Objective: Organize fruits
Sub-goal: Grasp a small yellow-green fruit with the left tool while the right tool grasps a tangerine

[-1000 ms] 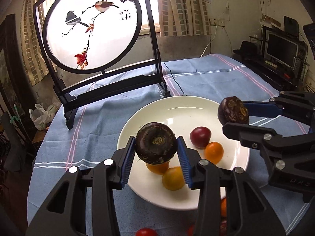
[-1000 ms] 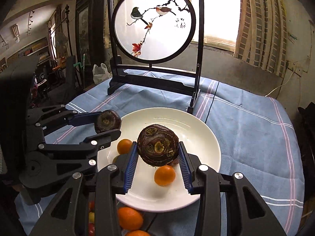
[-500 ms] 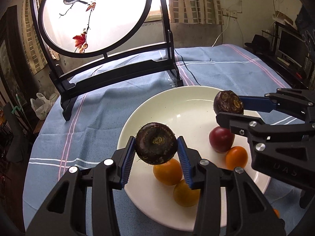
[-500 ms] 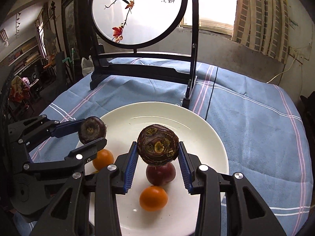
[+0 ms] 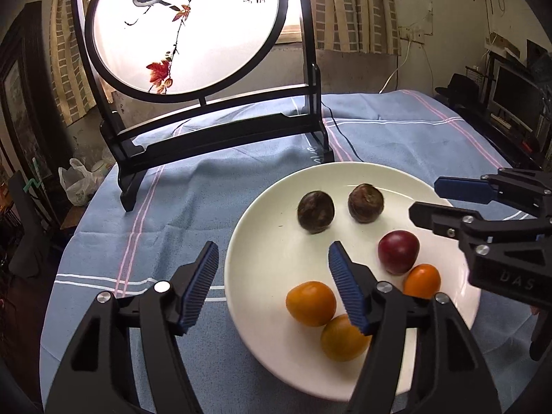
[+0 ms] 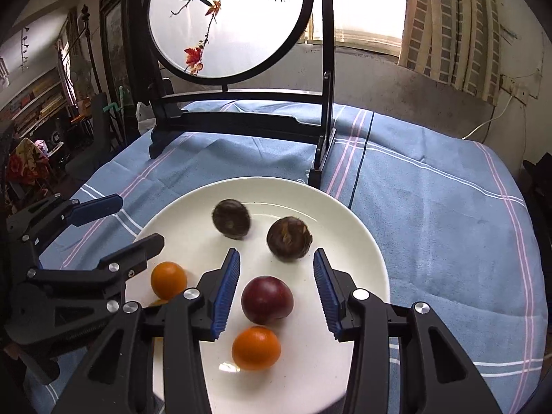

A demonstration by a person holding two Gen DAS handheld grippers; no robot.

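1. A white plate (image 5: 262, 252) lies on a blue striped tablecloth (image 5: 165, 214) and serves as the landmark here.
2. Two dark brown round fruits sit side by side on the far part of the plate, close together but not touching: the left dark fruit (image 5: 316, 212) and the right dark fruit (image 5: 365, 202). In the right wrist view the left one looks blurred.
3. A red plum (image 5: 398, 251) rests on the right half of the plate, nearer than the dark pair.
4. A small orange fruit (image 5: 421, 280) touches the plum on its near side.
5. Two more oranges (image 5: 311, 303) lie together on the near part of the plate, touching each other.
6. The left gripper (image 5: 272, 284) hangs over the plate's near left rim with its jaws spread wide and nothing between them.
7. The right gripper (image 6: 276, 289) hangs over the plate's near right part, jaws wide apart and holding nothing; the plum lies below the gap.
8. A round painted screen (image 5: 186, 27) with birds stands on the cloth beyond the plate's far rim.
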